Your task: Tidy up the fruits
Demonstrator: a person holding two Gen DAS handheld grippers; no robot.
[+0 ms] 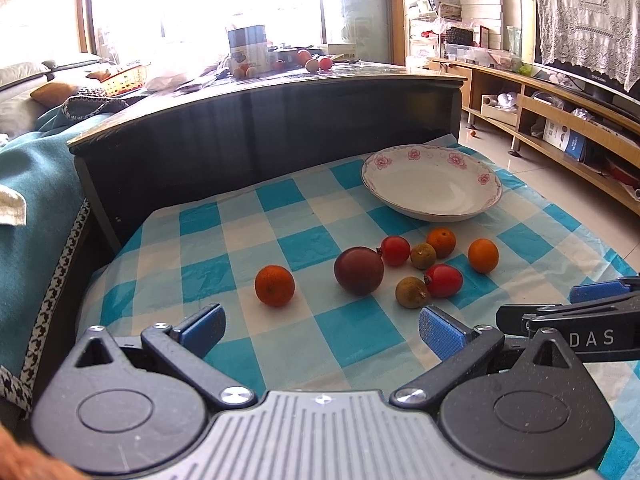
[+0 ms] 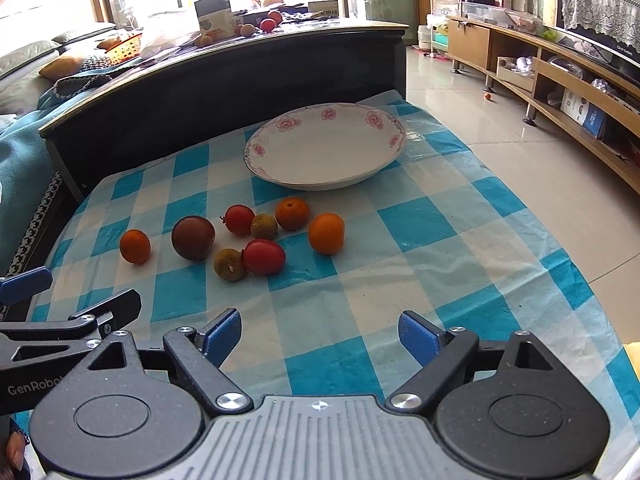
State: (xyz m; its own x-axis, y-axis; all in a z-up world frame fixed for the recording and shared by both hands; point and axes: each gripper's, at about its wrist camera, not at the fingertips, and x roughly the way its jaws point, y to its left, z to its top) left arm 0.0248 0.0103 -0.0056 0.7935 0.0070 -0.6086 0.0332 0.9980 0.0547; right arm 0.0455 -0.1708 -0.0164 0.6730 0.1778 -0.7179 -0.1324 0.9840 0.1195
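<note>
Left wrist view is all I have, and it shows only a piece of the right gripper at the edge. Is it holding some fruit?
Observer: No. In the right wrist view the right gripper is open, with only the checked cloth between its jaws.
Operator: Has it reached the fruits?
Observer: Not yet. It is short of them. The closest ahead are a red tomato and a brown-green fruit, a little to its left.

"DAS" on right gripper (image 1: 600, 300); "GenRobo" on left gripper (image 2: 52, 300)
</note>
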